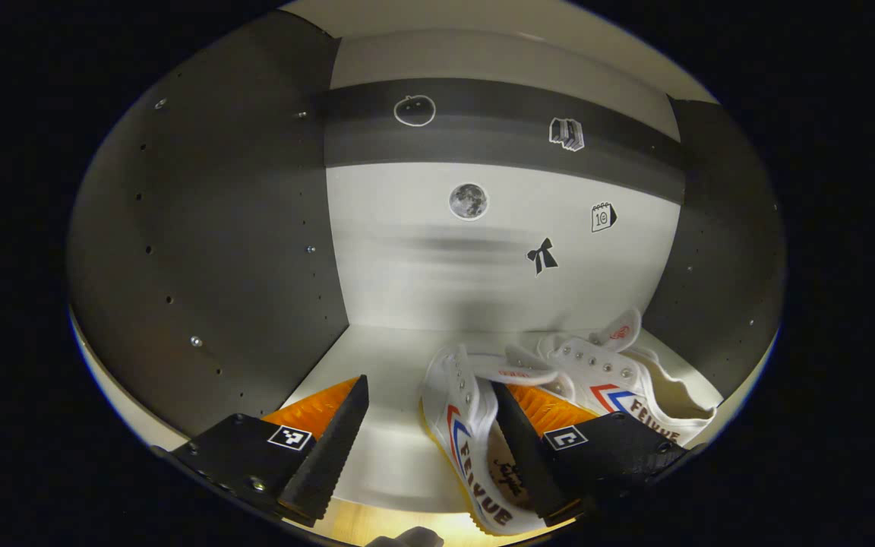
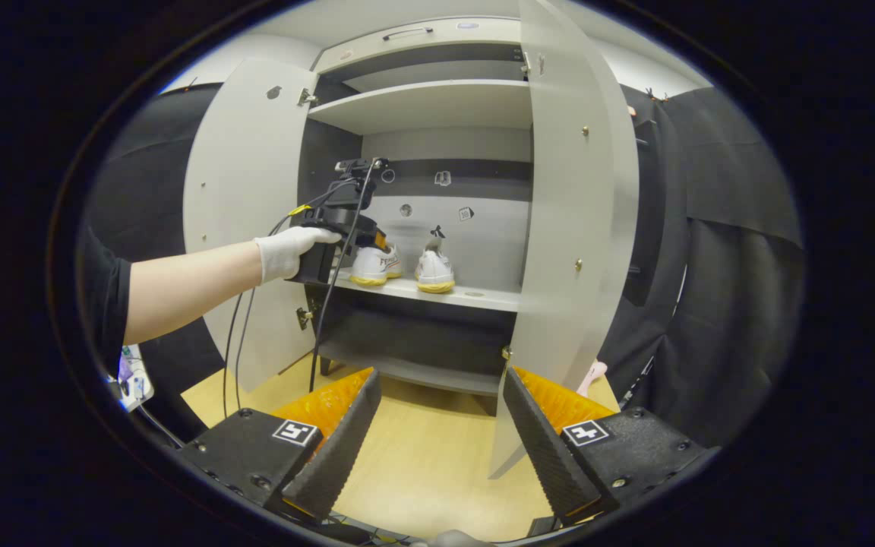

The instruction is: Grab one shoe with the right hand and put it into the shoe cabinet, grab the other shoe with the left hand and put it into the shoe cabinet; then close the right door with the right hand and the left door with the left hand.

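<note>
Both shoes are seen on the middle shelf (image 2: 475, 295) of the shoe cabinet (image 2: 437, 106), side by side, so the carrying part of the task is judged to be done and the doors are what is left. In the left gripper view, the near shoe (image 1: 468, 448) lies tipped toward its side at the shelf's front edge, with the other shoe (image 1: 635, 380) just beyond it to the right, toward the side wall.

The left hand-held gripper (image 1: 430, 448) is spread wide and grips nothing: one finger reaches into the opening of the near shoe, the other stands apart over bare shelf. It is judged to have let that shoe go. In the right gripper view it is seen at the shelf's left end, held by a gloved hand (image 2: 285, 251).

The right hand-held gripper (image 2: 441, 433) is held back from the cabinet, over the wooden floor (image 2: 422, 471), its fingers well apart and empty. The right door (image 2: 574, 251) stands open just ahead of it and the left door (image 2: 244, 213) is open too; this standoff is judged to suit the closing of the right door.
</note>
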Motion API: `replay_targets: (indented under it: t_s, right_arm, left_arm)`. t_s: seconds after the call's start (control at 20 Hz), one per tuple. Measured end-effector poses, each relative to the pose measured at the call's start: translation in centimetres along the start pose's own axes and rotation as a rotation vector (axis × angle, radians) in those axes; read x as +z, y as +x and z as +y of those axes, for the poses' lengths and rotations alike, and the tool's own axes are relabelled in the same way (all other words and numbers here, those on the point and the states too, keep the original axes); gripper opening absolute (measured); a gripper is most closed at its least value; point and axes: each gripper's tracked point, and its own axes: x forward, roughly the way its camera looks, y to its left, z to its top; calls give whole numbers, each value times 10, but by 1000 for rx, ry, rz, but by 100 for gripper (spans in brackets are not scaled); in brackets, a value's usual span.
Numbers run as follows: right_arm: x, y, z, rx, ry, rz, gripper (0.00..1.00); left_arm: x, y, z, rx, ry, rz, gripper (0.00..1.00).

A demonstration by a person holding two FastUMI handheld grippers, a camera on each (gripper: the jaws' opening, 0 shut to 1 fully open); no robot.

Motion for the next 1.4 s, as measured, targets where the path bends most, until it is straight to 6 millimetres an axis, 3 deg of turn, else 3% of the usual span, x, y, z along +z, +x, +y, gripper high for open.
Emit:
replay_targets:
  t_s: [0.4,0.75,0.9,1.4]
  right_arm:
    - [7,-6,16,4,-12,-29,100]
    - [16,-17,17,-31,-5,-64,100]
    - [20,-23,13,-54,4,-80,100]
    - [28,-53,-3,-145,43,-126,100]
  left_arm:
    - [30,-76,-4,-32,1,-214,95]
    - [40,-178,-10,-47,20,-384,95]
    - [26,-220,-14,-58,40,-428,95]
    - [-56,-339,4,-38,69,-451,94]
